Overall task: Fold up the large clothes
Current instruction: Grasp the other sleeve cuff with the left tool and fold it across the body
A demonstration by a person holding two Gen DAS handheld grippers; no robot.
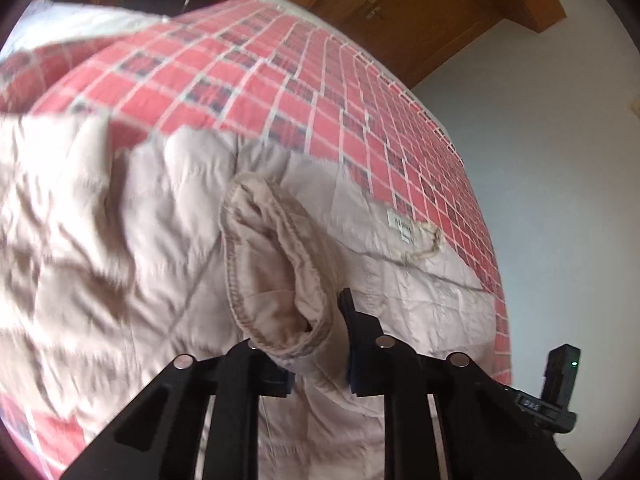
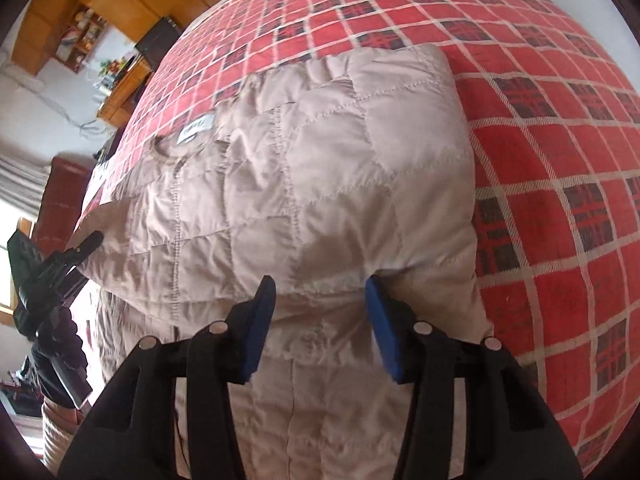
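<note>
Left wrist view: the left gripper (image 1: 318,344) pinches the stitched cuff (image 1: 276,276) of a beige quilted padded jacket (image 1: 120,240) lying ahead on a red checked bedspread (image 1: 320,92); only here the cuff shows.

Right wrist view: the right gripper (image 2: 320,320), fingers spread, hovers over the jacket's folded edge; the left gripper appears far left.

Bright daylight; heavy fisheye bending at edges; left view's jacket (image 1: 120,240) motion-blurred.

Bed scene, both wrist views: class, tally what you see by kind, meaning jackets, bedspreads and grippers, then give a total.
Jackets: 1, beige quilted jacket
Bedspreads: 1, red plaid bedspread
Grippers: 2, left gripper and right gripper
Total: 4
</note>
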